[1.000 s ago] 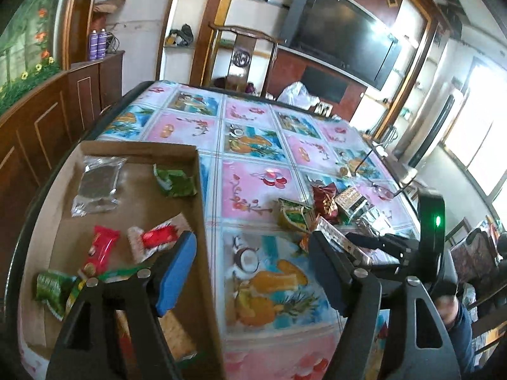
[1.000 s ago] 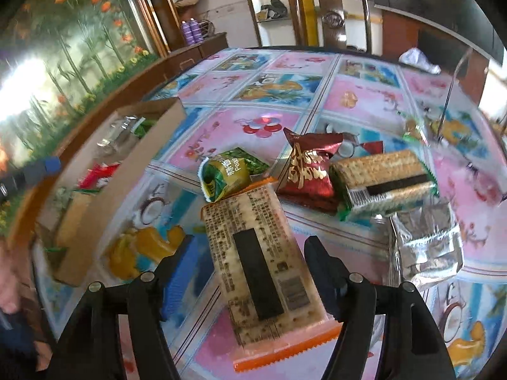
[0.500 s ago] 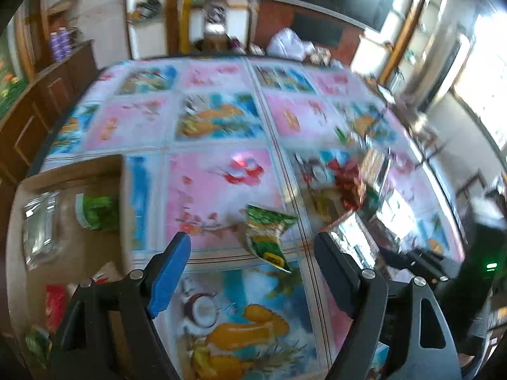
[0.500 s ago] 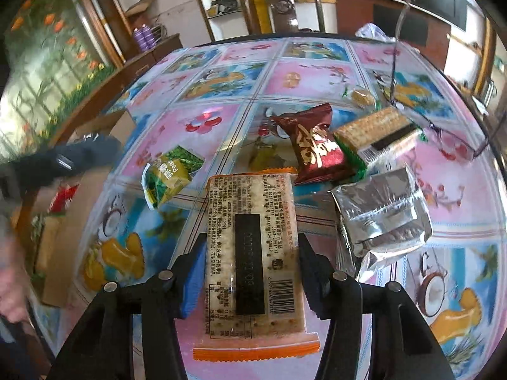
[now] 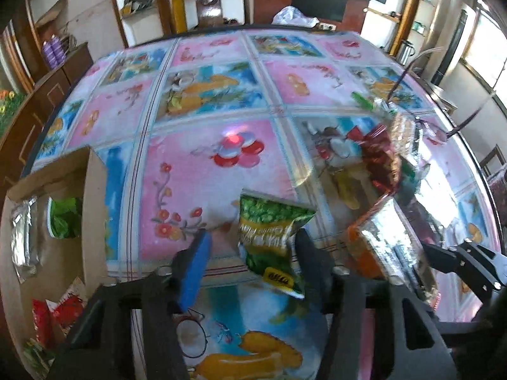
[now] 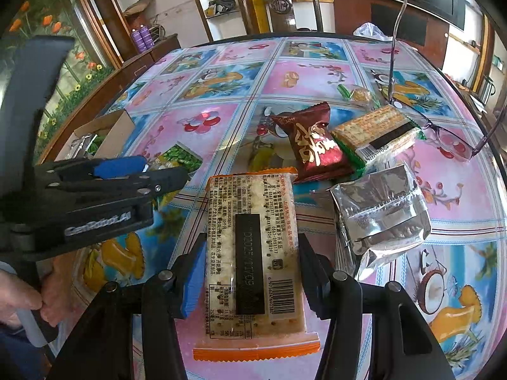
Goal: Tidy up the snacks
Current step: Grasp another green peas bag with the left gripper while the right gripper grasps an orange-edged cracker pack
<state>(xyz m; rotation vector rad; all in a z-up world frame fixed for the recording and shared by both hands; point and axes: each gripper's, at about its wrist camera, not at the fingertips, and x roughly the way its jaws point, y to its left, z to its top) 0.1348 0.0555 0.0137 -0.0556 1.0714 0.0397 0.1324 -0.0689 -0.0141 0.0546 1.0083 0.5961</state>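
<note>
My left gripper (image 5: 252,251) is open around a green pea snack bag (image 5: 272,237) that lies on the table. My right gripper (image 6: 250,262) is shut on an orange-edged cracker packet (image 6: 252,253). That packet also shows at the right of the left wrist view (image 5: 386,247). A dark red snack bag (image 6: 313,145), a green-edged cracker packet (image 6: 377,133) and a silver foil pack (image 6: 380,215) lie beyond my right gripper. The left gripper (image 6: 164,174) shows in the right wrist view over the green bag (image 6: 179,158).
A cardboard box (image 5: 95,209) at the table's left edge holds a silver pack (image 5: 23,234), a green bag (image 5: 65,218) and red snacks (image 5: 54,316). Eyeglasses (image 6: 443,126) and a small wrapped sweet (image 6: 358,95) lie at the far right.
My left gripper has moved from over the box to the green pea bag. My right gripper has closed on the orange-edged cracker packet.
</note>
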